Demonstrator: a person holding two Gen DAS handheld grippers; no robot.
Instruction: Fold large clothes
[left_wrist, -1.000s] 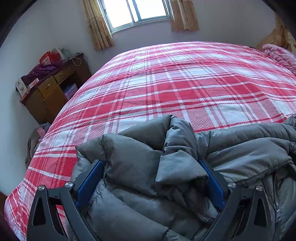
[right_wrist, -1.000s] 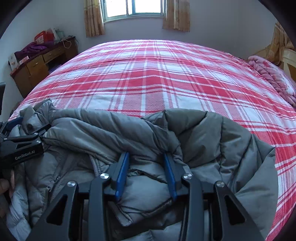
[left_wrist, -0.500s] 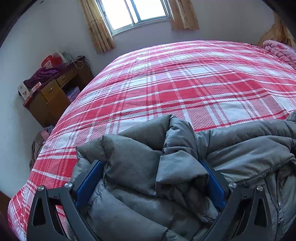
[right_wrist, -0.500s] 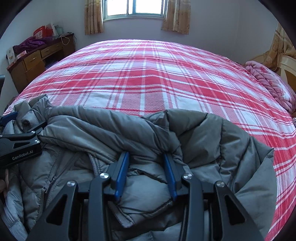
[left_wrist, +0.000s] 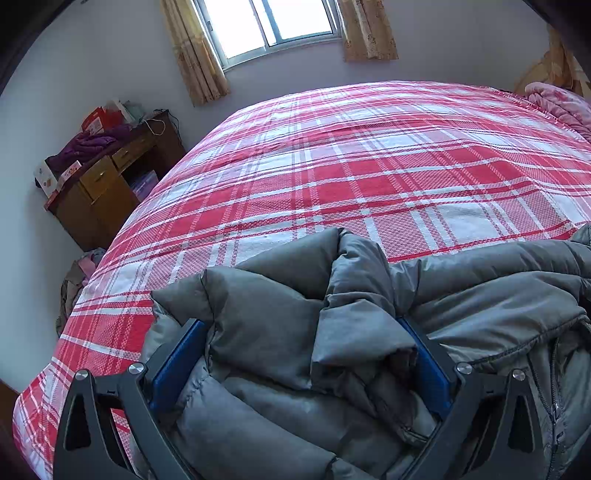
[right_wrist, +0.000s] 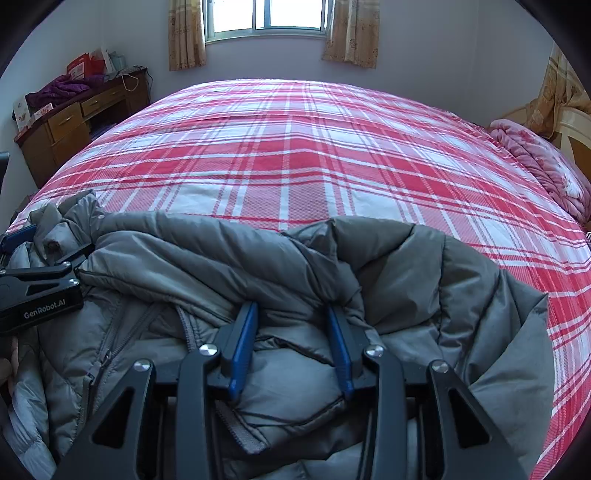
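A grey puffer jacket (left_wrist: 280, 332) lies bunched at the near edge of a bed with a red and white plaid cover (left_wrist: 369, 177). My left gripper (left_wrist: 299, 325) has its blue pads wide apart with a thick fold of the jacket bunched between them. In the right wrist view the jacket (right_wrist: 221, 266) spreads across the near bed, zipper at the left. My right gripper (right_wrist: 291, 310) is shut on a fold of it. The left gripper (right_wrist: 40, 291) shows at the left edge there, on the jacket's far corner.
The plaid bed (right_wrist: 295, 155) stretches toward a window with curtains (right_wrist: 266, 18). A wooden desk (left_wrist: 107, 184) with clutter stands left of the bed. A pink quilt (right_wrist: 535, 162) lies at the bed's right side. Clothes (left_wrist: 74, 277) lie on the floor at left.
Both grippers have kept their hold on the jacket. The views have tilted up slightly and shifted toward the bed, showing more of the far wall and window.
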